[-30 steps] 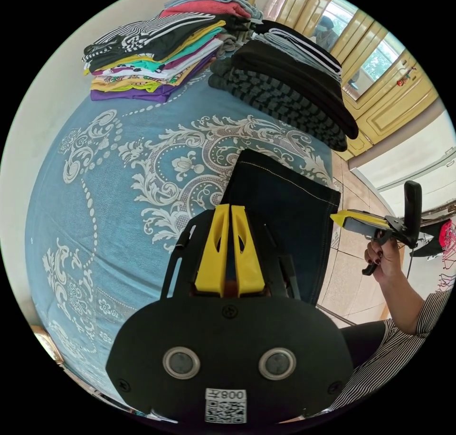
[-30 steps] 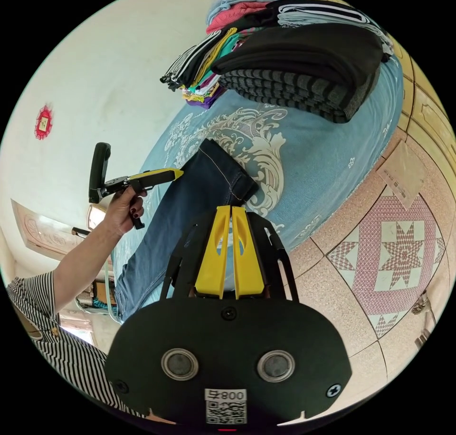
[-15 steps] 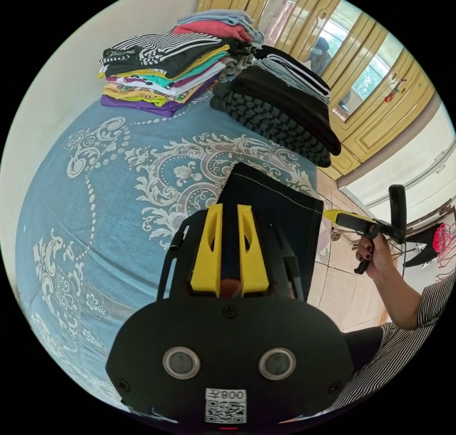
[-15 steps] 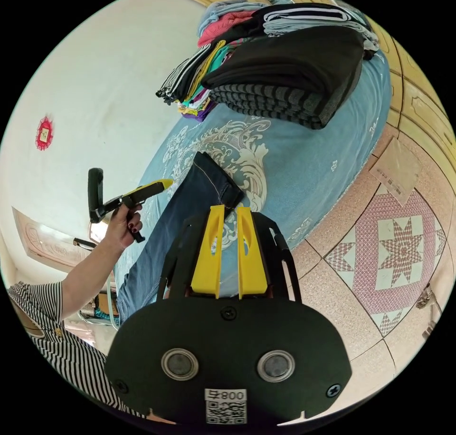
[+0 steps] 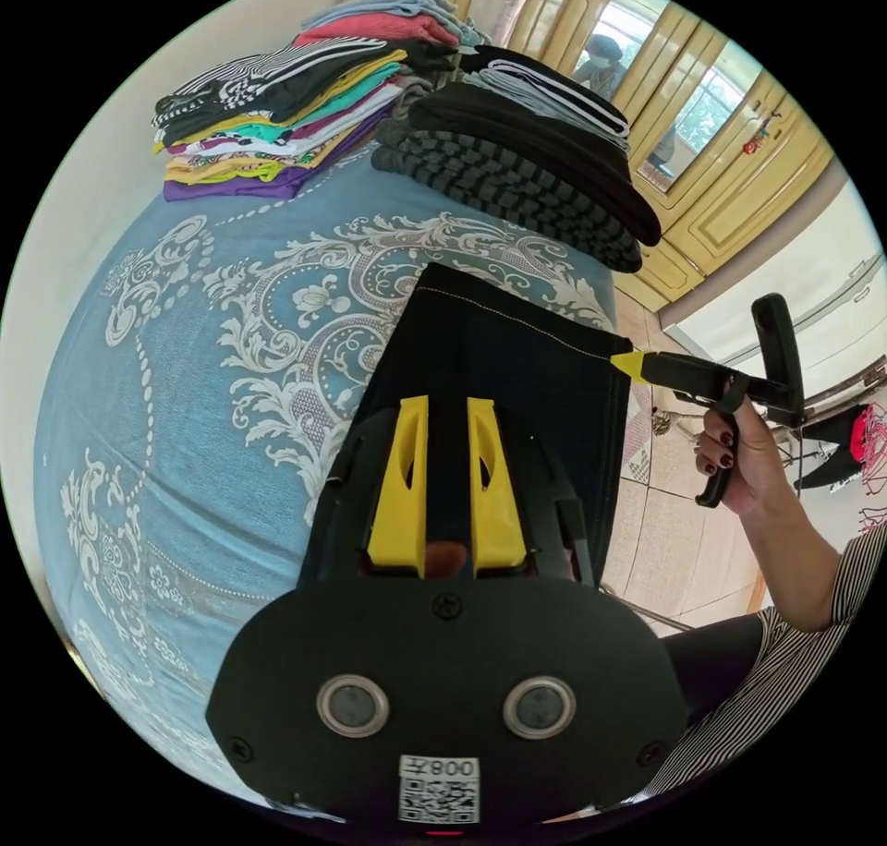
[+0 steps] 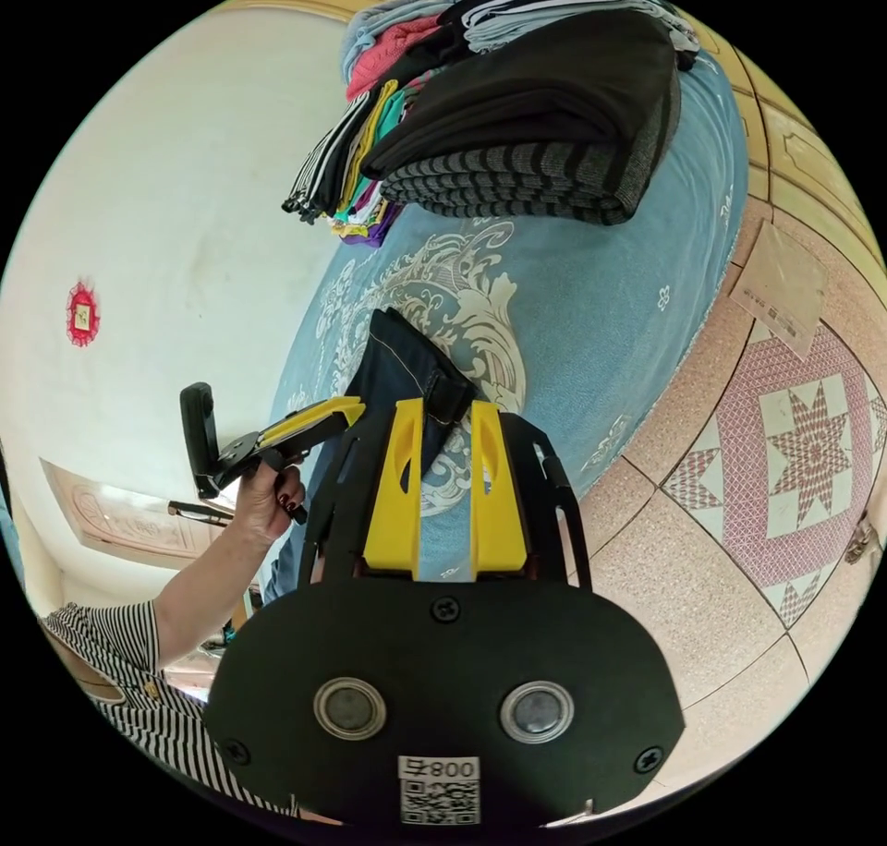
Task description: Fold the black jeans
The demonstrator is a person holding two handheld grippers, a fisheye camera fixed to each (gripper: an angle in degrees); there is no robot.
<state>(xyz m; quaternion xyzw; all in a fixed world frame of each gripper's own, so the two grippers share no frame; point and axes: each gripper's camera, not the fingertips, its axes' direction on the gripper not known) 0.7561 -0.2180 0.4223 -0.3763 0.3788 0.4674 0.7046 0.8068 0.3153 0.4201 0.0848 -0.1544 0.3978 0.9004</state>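
Blue patterned cloth with white scrollwork (image 5: 185,347) is covering the bed and bearing everything in both views. In the left gripper view, starting at the left, a stack of multicoloured folded shirts (image 5: 277,116) is sitting at the far end of the bed, with a pile of dark folded garments with grey stripes (image 5: 517,172) just beside it. Nearer the camera, the black denim jeans with tan stitching (image 5: 517,366) are lying flat on the cloth, one hem edge facing the piles. The left gripper (image 5: 447,412), black-bodied with yellow jaws, is hovering over the jeans with its jaws spread apart and dark denim showing through the gap. Further right, the right gripper (image 5: 632,364) is touching the corner of the hem with its yellow tip, and a hand (image 5: 739,449) is holding its handle. In the right gripper view, the right gripper's own jaws are standing apart, and the folded corner of the jeans is lying between them. A tiled floor with a star pattern (image 6: 795,458) is lying to the right of the bed.
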